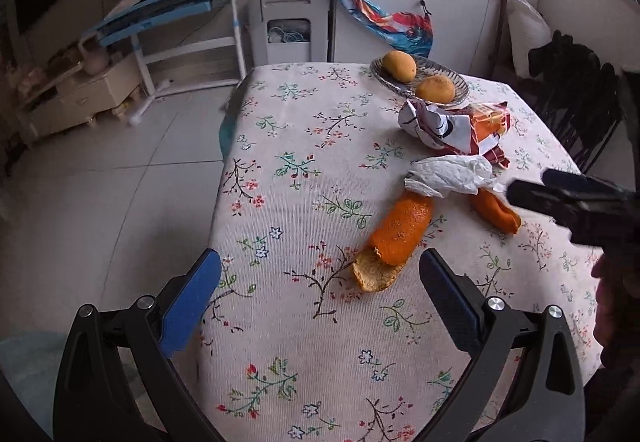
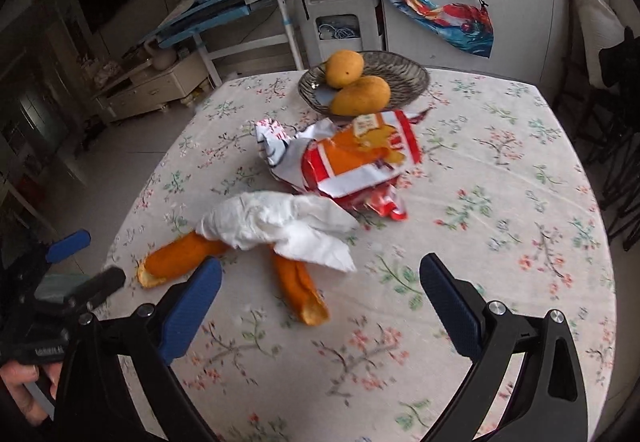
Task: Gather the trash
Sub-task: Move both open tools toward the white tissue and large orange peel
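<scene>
On counter, we held left tool (image 1: 320, 298) spread, empty; nearest orange peel (image 1: 394, 238) lay just ahead, long axis slanting up-right. Right tool (image 2: 320, 302) spread, empty too.

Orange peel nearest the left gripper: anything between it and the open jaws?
Nothing visible. The orange peel lies on bare tablecloth just ahead of the left gripper; only its far end tucks under the crumpled tissue.
</scene>
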A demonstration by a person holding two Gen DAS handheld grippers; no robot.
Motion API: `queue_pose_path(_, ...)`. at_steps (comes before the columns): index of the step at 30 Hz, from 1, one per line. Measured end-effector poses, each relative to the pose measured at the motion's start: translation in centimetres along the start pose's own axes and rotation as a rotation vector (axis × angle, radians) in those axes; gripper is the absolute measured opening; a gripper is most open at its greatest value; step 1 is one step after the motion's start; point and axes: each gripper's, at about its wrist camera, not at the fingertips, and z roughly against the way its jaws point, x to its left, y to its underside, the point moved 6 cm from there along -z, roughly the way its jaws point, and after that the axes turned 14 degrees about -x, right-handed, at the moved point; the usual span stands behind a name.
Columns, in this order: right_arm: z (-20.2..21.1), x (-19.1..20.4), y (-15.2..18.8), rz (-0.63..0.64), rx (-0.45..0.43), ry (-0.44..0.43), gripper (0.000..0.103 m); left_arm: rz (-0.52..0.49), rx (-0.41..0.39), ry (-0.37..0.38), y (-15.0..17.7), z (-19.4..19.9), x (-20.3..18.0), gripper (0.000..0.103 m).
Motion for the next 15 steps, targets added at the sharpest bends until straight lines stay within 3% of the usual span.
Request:
queue_pose_path(4,-0.6,1.0,0.4,0.030,0.055,0.015,0.094,-0.052,-0.007,0.016,-0.3,-0.3,-0.8,0.096)
queue_pose_path(10,-0.5,1.1,0.3,0.051,0.029,0.013,0.094,-0.065,0.014,0.065,-0.5,-1.4,-2.0,0.096)
queue_pose_path(11,-0.8,1.2,0.2,0.035,0.034,0.004,0.093,-0.065,0.016,0.067,-0.4,-1.5,-2.2,0.096)
queue_pose_path(13,-1.2,1.2,0.4,0.026,0.067,0.002,0.081,-0.073,0.022,0.070,-0.3,-1.6,-2.5,0.096)
queue_pose_path(15,-1.0,0.9,0.6,0.023,0.079,0.007,0.080,-0.093,0.023,0.059,-0.2,-1.8,-2.6,0.096)
